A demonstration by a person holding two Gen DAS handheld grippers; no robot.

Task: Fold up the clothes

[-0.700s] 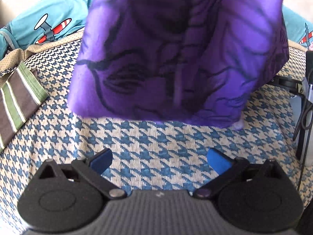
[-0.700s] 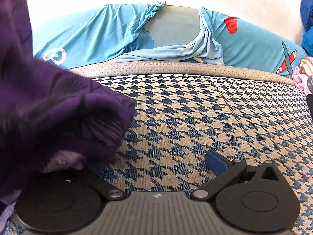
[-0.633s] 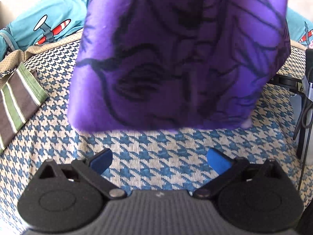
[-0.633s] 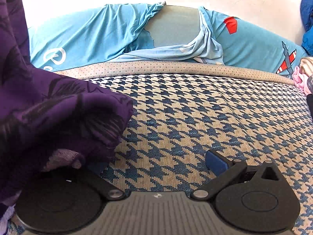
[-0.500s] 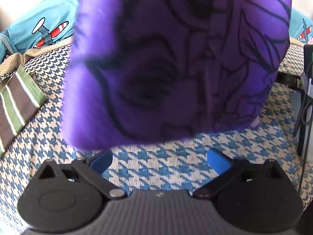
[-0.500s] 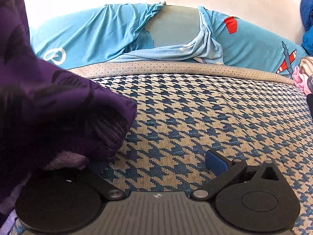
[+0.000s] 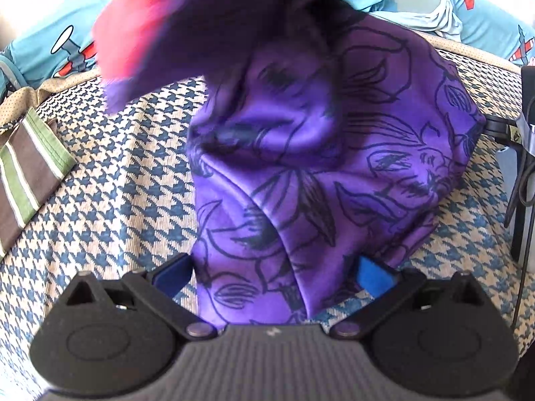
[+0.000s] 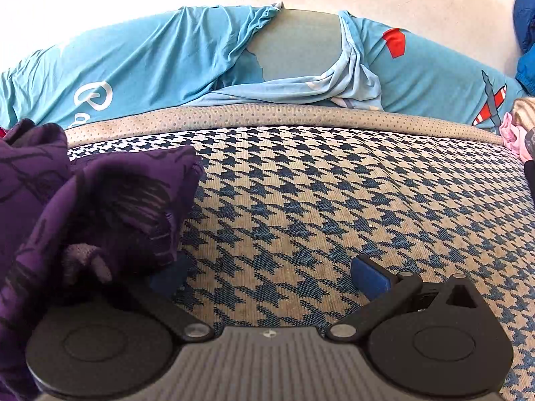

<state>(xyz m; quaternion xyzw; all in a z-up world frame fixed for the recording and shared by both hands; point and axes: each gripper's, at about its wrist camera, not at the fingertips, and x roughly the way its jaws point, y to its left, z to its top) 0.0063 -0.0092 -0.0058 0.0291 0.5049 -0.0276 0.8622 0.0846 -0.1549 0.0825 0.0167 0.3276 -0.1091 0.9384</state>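
A purple garment with black flower outlines [image 7: 317, 167] has dropped onto the blue-and-beige houndstooth surface [image 7: 117, 200]. Its lower edge lies between the spread blue fingertips of my left gripper [image 7: 274, 272], which is open and not clamped on the cloth. The garment's upper part is blurred, with a red patch [image 7: 133, 23] at the top left. In the right wrist view the same purple cloth [image 8: 83, 207] is heaped at the left, draped over my left finger. My right gripper [image 8: 267, 275] is open over the bare houndstooth surface [image 8: 334, 200].
A folded green, brown and white striped cloth [image 7: 26, 170] lies at the left. Turquoise bedding with aeroplane prints [image 8: 167, 56] lines the back against a pale wall. A black stand with cables [image 7: 521, 167] is at the right edge. Pink cloth [image 8: 510, 130] sits far right.
The purple garment, hanging in front of my left gripper before, has fallen toward me, crumpling onto the surface and reaching between the left fingers. Both grippers stay open.
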